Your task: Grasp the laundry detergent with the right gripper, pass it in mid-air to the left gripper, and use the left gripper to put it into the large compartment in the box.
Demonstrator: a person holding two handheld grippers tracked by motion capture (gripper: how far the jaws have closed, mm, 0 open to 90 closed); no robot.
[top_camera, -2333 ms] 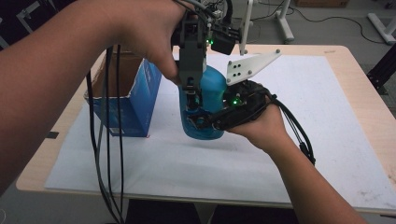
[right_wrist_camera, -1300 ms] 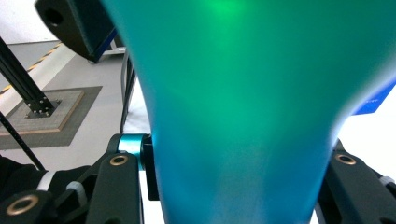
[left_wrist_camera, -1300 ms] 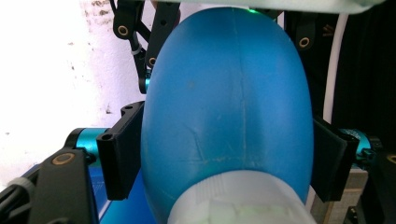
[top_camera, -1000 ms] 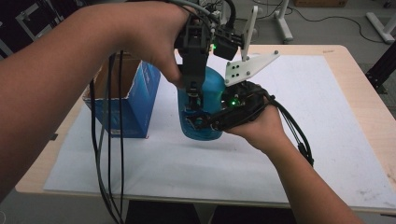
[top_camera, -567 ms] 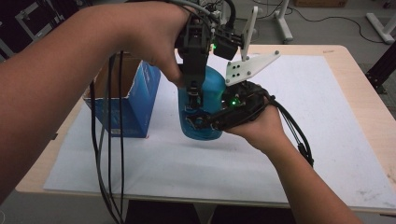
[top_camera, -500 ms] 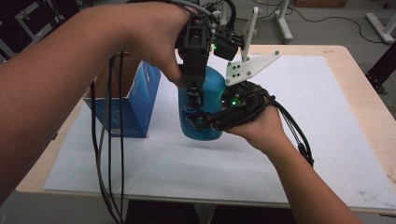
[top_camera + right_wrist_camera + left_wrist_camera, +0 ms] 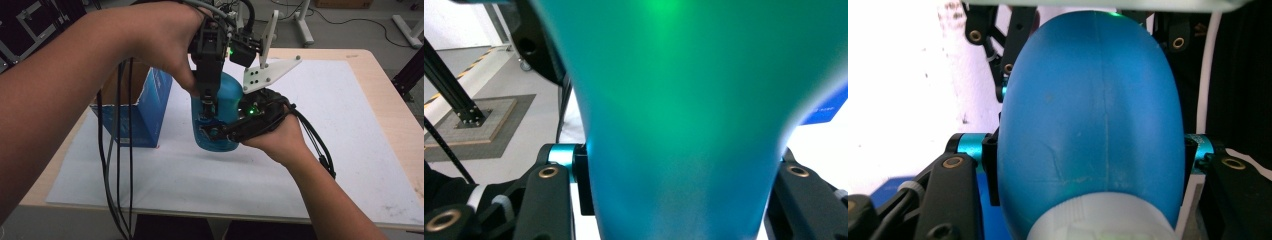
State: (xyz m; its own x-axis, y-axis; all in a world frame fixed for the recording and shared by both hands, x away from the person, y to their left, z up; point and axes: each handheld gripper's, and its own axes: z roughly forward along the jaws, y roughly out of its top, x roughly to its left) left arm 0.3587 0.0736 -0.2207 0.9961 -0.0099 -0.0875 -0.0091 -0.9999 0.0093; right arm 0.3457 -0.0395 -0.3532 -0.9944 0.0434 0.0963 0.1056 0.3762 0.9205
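Wooden table [image 7: 385, 100] under white sheet [image 7: 340, 130], grey floor [image 7: 350, 30] behind.

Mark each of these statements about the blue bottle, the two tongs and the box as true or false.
1. Both tongs grip the blue bottle. True: the left tongs clamp it from above, the right tongs from the side.
2. The bottle lies flat inside the blue box. False: it is held outside the blue box, to the box's right in the high view.
3. The bottle has a white cap. True: the white cap shows at the bottom of the left gripper view.
4. The table is covered by a red cloth. False: a white sheet covers it.
5. The right tongs are wide open and empty. False: their pads press on the bottle's sides.
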